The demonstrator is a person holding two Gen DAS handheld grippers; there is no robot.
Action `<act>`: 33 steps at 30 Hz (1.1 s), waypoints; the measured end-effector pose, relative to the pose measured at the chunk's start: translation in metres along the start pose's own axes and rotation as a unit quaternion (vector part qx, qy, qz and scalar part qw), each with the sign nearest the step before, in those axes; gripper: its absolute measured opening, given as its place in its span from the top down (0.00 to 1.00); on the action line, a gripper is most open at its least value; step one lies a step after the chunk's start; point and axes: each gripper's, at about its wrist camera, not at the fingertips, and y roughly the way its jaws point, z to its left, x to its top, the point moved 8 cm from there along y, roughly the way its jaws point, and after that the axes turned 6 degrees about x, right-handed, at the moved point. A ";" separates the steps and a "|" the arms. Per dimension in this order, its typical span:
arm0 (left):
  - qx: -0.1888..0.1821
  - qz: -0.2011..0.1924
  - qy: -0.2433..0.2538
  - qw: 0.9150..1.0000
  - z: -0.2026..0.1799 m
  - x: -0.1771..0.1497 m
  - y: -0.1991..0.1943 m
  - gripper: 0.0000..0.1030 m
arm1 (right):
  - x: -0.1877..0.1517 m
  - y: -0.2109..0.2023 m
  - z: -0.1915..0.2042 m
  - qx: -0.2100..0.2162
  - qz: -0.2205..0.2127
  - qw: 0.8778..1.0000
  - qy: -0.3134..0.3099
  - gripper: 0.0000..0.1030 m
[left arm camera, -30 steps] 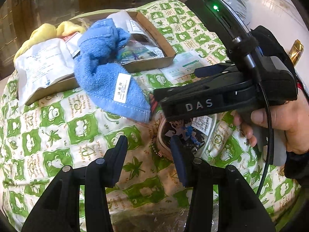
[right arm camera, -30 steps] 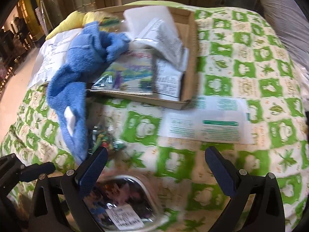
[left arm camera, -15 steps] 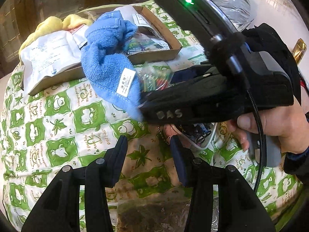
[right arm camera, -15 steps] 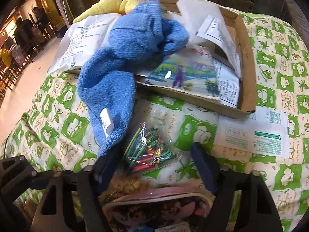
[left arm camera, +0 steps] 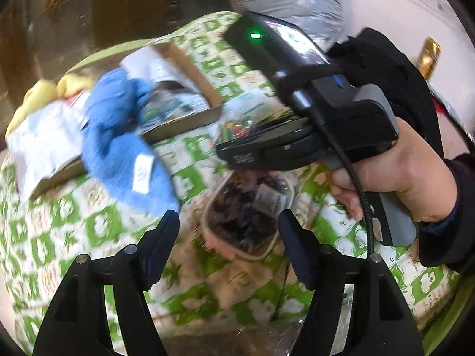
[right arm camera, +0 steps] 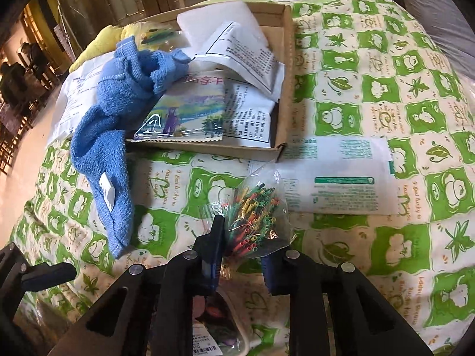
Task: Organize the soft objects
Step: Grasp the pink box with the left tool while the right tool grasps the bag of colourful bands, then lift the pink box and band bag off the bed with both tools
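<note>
Right wrist view: the right gripper [right arm camera: 242,241] is pinched narrow on a clear bag of coloured sticks [right arm camera: 256,207], gripping its near end. The bag's long axis runs away from the jaws, toward the far cardboard box [right arm camera: 286,68]. The box sits straight ahead, just beyond the bag, across a strip of green patterned quilt [right arm camera: 386,89]. A blue towel [right arm camera: 109,136] drapes from the box's left edge down onto the quilt. A white packet [right arm camera: 338,175] lies to the right of the bag.

Left wrist view, blurred: the left gripper [left arm camera: 228,234] is spread wide and empty, with a flat clear-fronted pouch [left arm camera: 248,210] lying just beyond the jaws.

Judgement: the right hand is the nearer one, and a short forward carry would put the bag in the box.
</note>
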 end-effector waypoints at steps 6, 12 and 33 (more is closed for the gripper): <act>0.003 0.032 0.035 0.999 -0.010 -0.009 0.024 0.33 | -0.003 -0.008 -0.009 0.008 0.000 1.000 0.016 0.79; 0.011 0.054 0.071 0.996 -0.019 -0.024 0.042 0.33 | -0.007 -0.026 -0.018 0.016 0.001 1.000 0.021 0.81; 0.045 0.042 0.085 0.995 -0.031 -0.016 0.059 0.30 | -0.005 -0.021 -0.021 0.009 0.003 0.999 0.040 0.84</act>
